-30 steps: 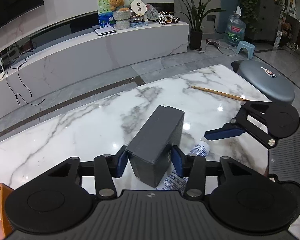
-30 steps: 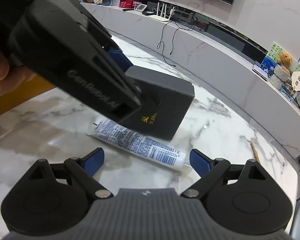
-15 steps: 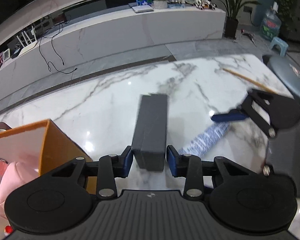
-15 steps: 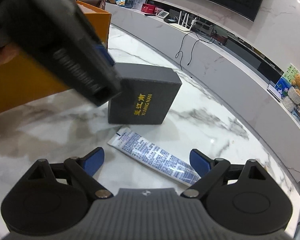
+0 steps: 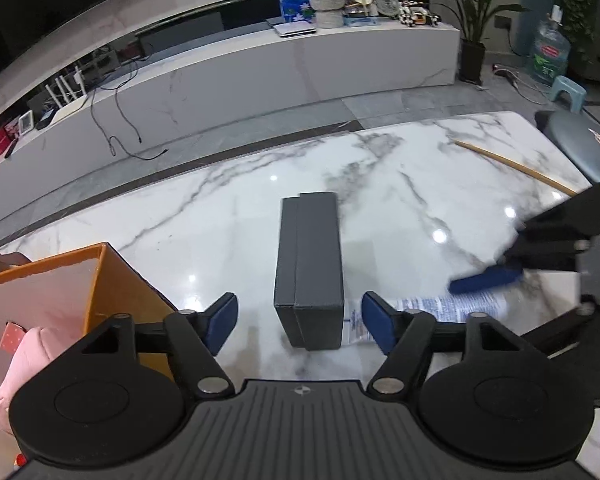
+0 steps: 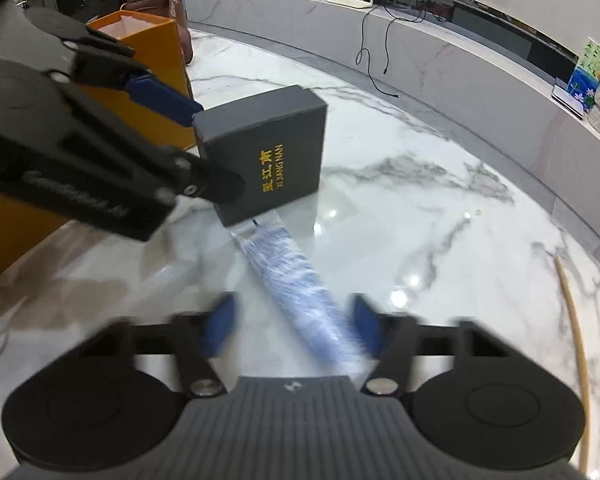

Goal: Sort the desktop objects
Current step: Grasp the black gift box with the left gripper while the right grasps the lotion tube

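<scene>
A dark grey box (image 5: 309, 264) with gold lettering stands on its edge on the marble table (image 5: 220, 216); it also shows in the right wrist view (image 6: 268, 152). My left gripper (image 5: 298, 322) is open, its fingers either side of the box and apart from it. A white and blue tube (image 6: 296, 280) lies flat beside the box; it also shows in the left wrist view (image 5: 440, 308). My right gripper (image 6: 292, 328) is partly closed around the tube, with its fingers close beside it; the view is blurred and contact cannot be told.
An orange box (image 5: 72, 300) with a pink item (image 5: 24, 360) inside stands at the left, close to the left gripper. A wooden stick (image 5: 516, 166) lies at the table's far right. A grey stool (image 5: 580, 144) stands past the right edge. A brown bag (image 6: 160, 0) stands behind the orange box.
My left gripper has let go of the grey box, which now stands on the table. My right gripper has moved onto the tube and narrowed around it.
</scene>
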Motion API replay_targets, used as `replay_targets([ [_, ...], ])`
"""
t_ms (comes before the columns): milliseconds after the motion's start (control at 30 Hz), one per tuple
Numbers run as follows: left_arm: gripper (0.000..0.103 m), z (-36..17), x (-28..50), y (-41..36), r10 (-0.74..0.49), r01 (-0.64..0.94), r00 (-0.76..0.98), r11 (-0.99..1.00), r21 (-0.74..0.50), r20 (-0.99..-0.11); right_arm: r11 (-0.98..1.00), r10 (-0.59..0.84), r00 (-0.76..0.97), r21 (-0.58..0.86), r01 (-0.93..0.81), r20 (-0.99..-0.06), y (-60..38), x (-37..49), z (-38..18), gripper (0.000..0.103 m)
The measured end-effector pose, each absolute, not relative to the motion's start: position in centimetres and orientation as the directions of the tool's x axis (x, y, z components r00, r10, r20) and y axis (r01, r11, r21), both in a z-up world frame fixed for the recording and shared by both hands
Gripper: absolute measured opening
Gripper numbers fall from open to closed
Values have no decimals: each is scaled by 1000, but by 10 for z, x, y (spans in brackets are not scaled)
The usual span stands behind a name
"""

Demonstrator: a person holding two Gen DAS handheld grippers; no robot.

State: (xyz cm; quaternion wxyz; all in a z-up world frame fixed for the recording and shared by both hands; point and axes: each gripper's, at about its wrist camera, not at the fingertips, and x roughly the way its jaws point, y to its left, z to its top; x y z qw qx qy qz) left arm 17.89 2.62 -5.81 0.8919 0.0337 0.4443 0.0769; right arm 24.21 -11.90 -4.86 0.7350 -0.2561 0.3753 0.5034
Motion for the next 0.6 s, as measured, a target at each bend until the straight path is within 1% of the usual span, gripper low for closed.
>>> replay_targets([
  [67, 82, -62, 182, 29, 160, -110, 595, 987, 116, -788, 361, 544, 199, 14, -933, -815, -122, 241, -48, 28],
  [233, 82, -66, 193, 28, 166, -118, 608, 986, 118, -777, 365, 533, 190, 21, -931, -825, -121, 239, -49, 28],
  [333, 81, -68, 197, 27, 174, -117, 615, 985, 130, -769, 379, 524, 216, -2, -926, -824, -120, 231, -50, 29],
  [367, 79, -69, 198, 27, 174, -116, 611, 985, 130, -772, 382, 525, 222, -5, -924, -822, -119, 228, -50, 34],
  [400, 68, -70, 198, 28, 175, -118, 604, 984, 130, -777, 380, 527, 223, -7, -925, -820, -118, 226, -50, 40],
  [467, 52, -75, 199, 30, 165, -119, 584, 986, 117, -795, 382, 528, 232, -16, -924, -817, -116, 223, -50, 43],
  [500, 46, -77, 199, 31, 164, -122, 572, 986, 114, -804, 388, 527, 235, -14, -922, -817, -116, 223, -51, 43],
  [600, 40, -79, 196, 33, 160, -122, 560, 986, 111, -813, 401, 519, 236, -10, -916, -821, -114, 225, -51, 42],
])
